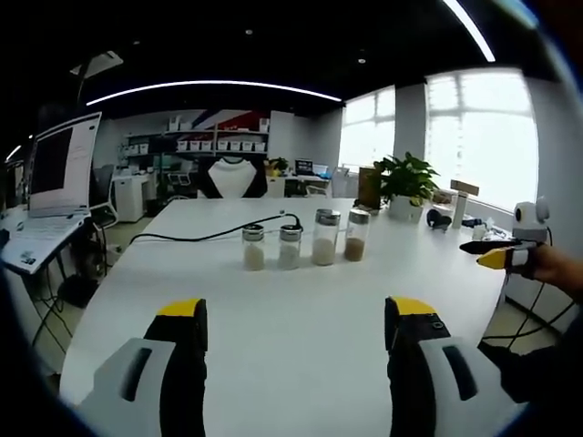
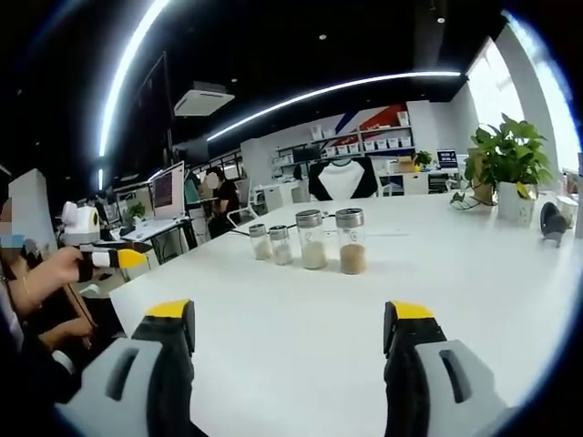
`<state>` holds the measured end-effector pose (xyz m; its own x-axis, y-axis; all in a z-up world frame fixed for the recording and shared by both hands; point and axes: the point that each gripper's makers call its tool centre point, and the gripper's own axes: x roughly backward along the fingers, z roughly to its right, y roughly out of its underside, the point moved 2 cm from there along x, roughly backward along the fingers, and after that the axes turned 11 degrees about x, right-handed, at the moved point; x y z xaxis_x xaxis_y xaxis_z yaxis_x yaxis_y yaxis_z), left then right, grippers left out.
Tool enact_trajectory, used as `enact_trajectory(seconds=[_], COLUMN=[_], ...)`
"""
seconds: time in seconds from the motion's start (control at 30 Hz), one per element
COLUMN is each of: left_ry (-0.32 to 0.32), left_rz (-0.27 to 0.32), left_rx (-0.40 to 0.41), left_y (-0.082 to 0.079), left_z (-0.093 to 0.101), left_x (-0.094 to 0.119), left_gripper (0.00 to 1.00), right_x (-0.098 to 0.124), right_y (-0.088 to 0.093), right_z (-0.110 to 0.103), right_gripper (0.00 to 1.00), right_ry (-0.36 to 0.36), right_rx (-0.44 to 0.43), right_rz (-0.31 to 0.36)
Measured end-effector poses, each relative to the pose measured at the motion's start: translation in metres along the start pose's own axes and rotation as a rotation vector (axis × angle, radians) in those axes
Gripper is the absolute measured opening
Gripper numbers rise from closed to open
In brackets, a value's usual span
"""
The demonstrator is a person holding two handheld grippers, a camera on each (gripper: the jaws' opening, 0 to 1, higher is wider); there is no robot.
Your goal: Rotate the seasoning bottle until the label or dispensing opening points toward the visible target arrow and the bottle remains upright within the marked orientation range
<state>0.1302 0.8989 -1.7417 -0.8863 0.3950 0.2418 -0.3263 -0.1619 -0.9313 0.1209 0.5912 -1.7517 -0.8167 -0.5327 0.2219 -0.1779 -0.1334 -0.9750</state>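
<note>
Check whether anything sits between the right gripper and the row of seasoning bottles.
Nothing visible does. In the right gripper view, bare white table runs from the open right gripper to the four seasoning bottles. The left gripper is off to the side, clear of that path.

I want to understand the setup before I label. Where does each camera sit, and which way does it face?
Left gripper view: rides on the left gripper, jaws apart, facing across the white table at four bottles; the right gripper enters from the right.
Right gripper view: rides on the right gripper, jaws apart, facing the bottles from another side; the left gripper, in a hand, enters from the left.
Shared: table, bottles, plant.
</note>
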Motion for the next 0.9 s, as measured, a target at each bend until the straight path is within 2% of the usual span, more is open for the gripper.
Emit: enact_trajectory(seconds=[0.53, 0.8, 0.9], left_ry=[-0.003, 0.006, 0.007], left_rz=[0.007, -0.001, 0.012], left_rx=[-0.027, -0.063, -0.069], left_y=[-0.015, -0.023, -0.030], left_z=[-0.009, -0.010, -0.011], left_x=[-0.021, -0.030, -0.034], left_gripper=[0.85, 0.85, 0.85], right_x=[-0.010, -0.016, -0.016], right_y=[-0.009, -0.021, -0.024], right_z=[0.007, 0.013, 0.018], right_gripper=[0.85, 0.85, 0.85], right_ry=[-0.008, -0.043, -0.043], right_rx=[0.008, 0.031, 0.074], right_rz=[0.012, 0.027, 0.018])
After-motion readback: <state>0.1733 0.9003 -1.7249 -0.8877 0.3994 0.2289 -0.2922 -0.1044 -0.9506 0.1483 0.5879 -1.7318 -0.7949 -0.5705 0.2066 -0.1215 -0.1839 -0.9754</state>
